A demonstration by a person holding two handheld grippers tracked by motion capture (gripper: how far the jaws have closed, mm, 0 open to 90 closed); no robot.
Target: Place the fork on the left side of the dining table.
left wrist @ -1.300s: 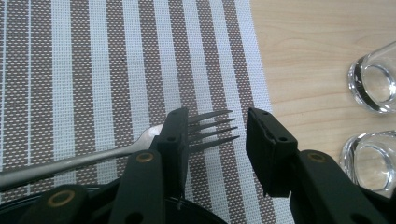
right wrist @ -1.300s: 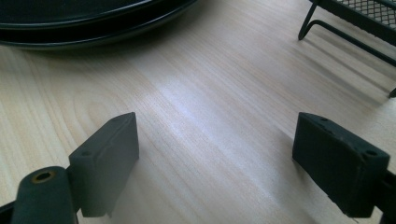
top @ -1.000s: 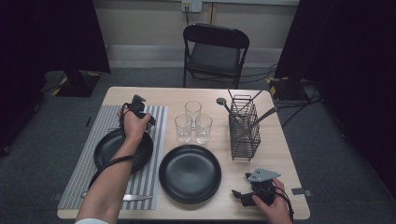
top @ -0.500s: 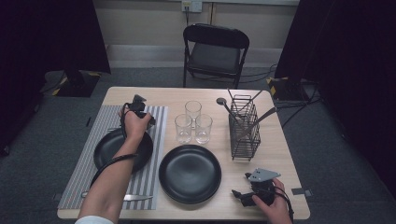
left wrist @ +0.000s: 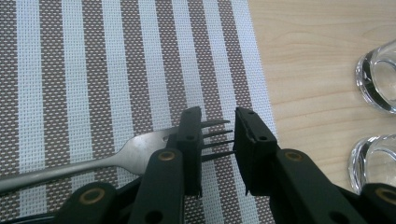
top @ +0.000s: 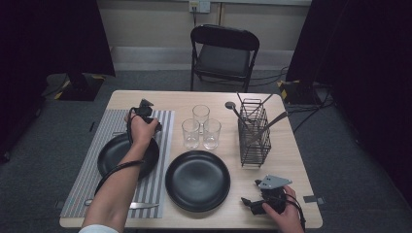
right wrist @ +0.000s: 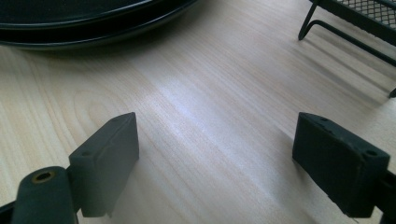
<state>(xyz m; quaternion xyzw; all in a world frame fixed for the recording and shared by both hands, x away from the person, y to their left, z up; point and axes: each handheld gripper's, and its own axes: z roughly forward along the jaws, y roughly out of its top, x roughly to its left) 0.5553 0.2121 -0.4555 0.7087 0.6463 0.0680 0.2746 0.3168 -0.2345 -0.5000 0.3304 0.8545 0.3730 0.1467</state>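
Left gripper [left wrist: 217, 140]: jaws just narrowed, straddling tines of silver metal fork [left wrist: 116, 158], pads not yet pressing; fork flat on brown-and-white striped woven placemat [left wrist: 93, 70], pickup likely imminent. Right gripper [right wrist: 215, 158]: wide open, empty, over pale wooden table [right wrist: 210, 93]

My left claw [top: 145, 108] sits at the far end of the placemat [top: 87, 170], on the left of the table [top: 291, 150]; the fork [left wrist: 107, 158] lies on that mat with its tines between my jaws. A plate [top: 109, 158] rests on the mat nearer me, a knife [top: 143, 206] at the mat's near edge. Right of the mat lies a second plate [top: 197, 180], three glasses [top: 201, 127] beyond it, the cutlery rack [top: 254, 133] farther right. My right claw [top: 250, 204] sits at the near right corner.
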